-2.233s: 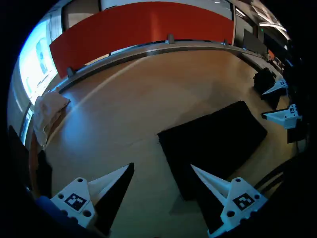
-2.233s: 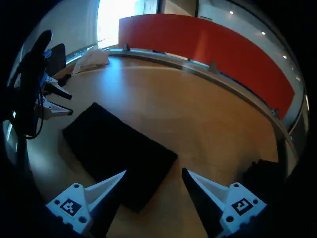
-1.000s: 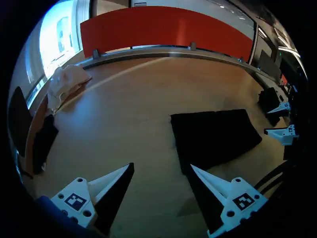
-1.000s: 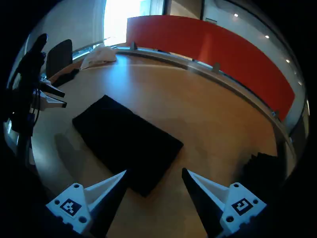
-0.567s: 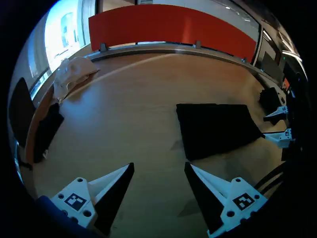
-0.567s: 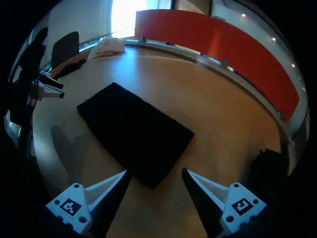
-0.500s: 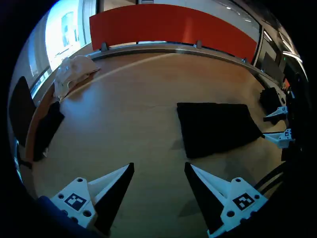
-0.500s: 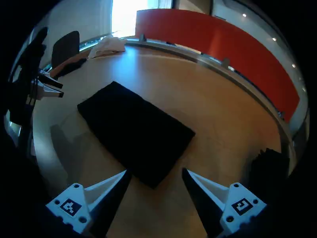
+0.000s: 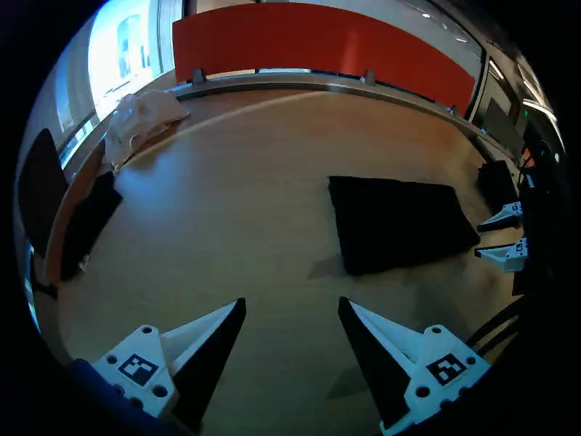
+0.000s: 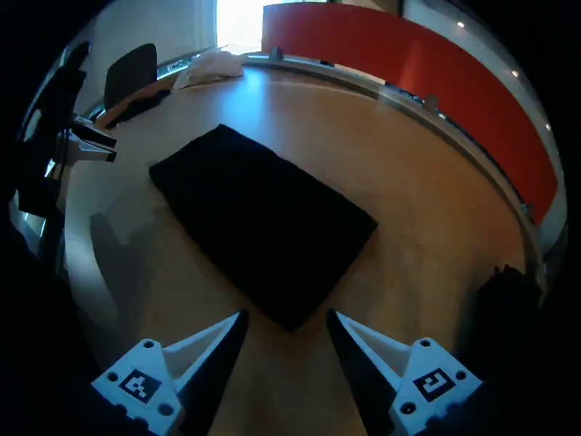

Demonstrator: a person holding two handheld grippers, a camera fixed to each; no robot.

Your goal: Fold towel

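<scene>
the left tongs (image 9: 290,301) hang spread wide above the wooden table (image 9: 218,211), holding nothing and touching nothing. the right tongs (image 10: 287,312) are spread wide and empty too, their tips just short of the near corner of the black towel (image 10: 261,225), which lies flat as a rectangle on the table between the two.

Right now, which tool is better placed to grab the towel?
Right. The right tool is open with the towel corner just ahead; the left tool points at table, towel farther off.
</scene>
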